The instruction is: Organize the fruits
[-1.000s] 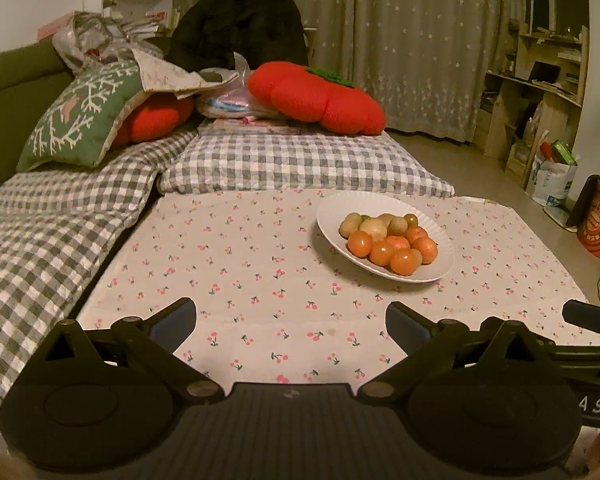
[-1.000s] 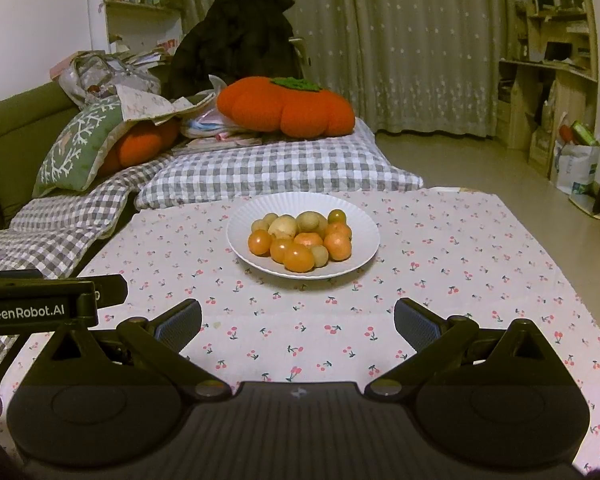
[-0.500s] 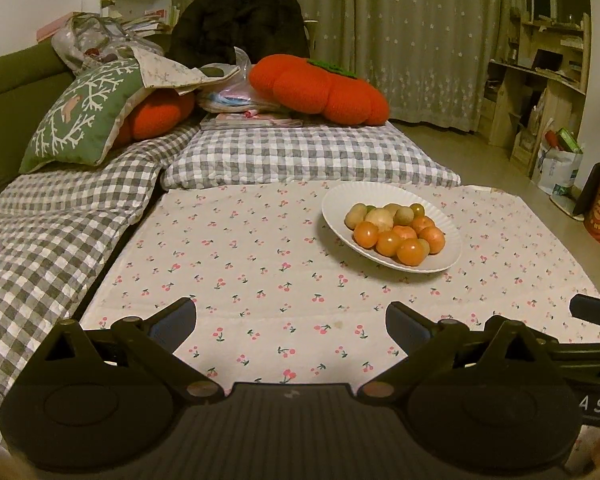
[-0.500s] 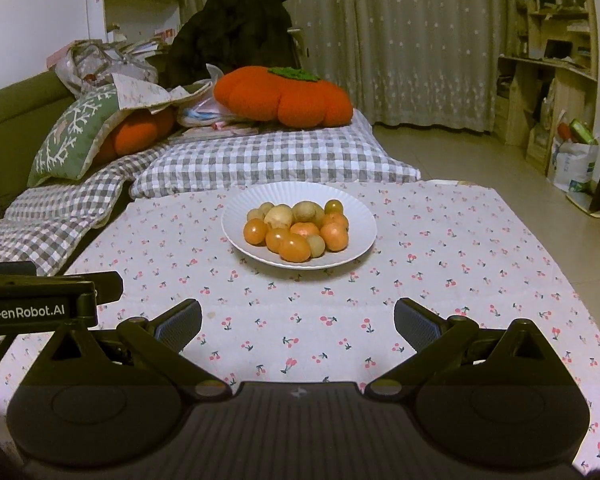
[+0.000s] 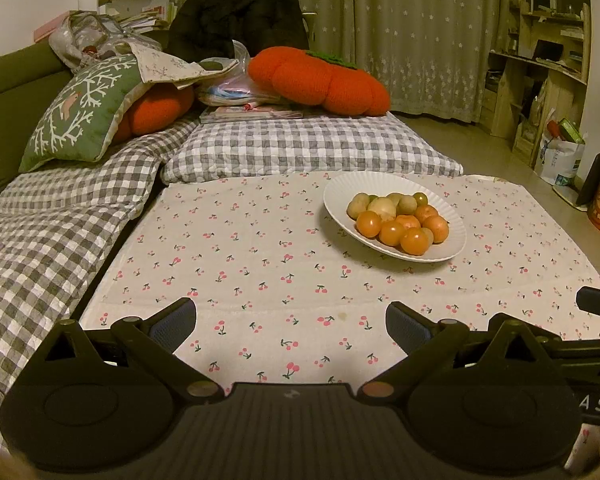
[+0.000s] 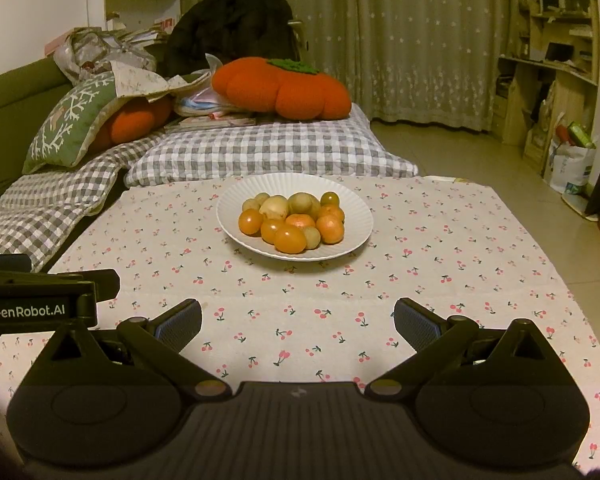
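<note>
Cherry-print cloth (image 5: 260, 264) covers the low table, with checked cushions (image 5: 312, 148) behind it. Left gripper (image 5: 291, 322) hovers over the near edge, jaws spread wide and empty. Further right, a white plate (image 6: 352, 240) holds orange and yellow-green fruits (image 6: 292, 222). Right gripper (image 6: 298, 320) faces it, also wide open, holding nothing.

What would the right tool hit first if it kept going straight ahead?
Probably the white plate of fruit, which sits almost dead ahead of the open right tool; only bare cherry-print cloth lies between. Depth is uncertain.
</note>
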Available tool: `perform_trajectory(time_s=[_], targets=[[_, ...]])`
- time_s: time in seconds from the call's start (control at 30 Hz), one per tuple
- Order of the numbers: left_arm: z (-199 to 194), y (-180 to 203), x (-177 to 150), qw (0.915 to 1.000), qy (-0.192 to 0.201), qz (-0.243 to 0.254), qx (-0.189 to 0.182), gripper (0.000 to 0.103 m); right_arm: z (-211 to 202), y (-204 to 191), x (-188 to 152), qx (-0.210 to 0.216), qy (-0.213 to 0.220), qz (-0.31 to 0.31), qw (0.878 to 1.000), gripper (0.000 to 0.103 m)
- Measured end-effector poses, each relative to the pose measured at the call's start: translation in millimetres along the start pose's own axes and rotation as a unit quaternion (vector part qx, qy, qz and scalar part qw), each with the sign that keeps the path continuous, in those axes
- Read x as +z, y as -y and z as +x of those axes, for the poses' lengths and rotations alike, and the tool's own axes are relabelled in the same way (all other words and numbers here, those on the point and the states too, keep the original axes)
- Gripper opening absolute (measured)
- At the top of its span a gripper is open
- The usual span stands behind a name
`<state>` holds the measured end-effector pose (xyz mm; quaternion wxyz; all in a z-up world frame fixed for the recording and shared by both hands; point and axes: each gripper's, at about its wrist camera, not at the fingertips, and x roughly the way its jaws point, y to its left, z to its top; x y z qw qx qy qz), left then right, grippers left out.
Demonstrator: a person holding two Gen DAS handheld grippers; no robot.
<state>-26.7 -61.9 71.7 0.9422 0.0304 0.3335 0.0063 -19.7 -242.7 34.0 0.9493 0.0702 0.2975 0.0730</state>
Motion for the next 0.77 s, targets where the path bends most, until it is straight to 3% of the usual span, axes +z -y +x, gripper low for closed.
perform_trajectory(time_s=[0.77], targets=[[0.5, 0.1, -2.0, 1.0, 0.0, 0.005, 0.005, 0.095, 1.8, 0.0, -1.9, -0.003, -0.001, -0.002, 1.0, 0.103]])
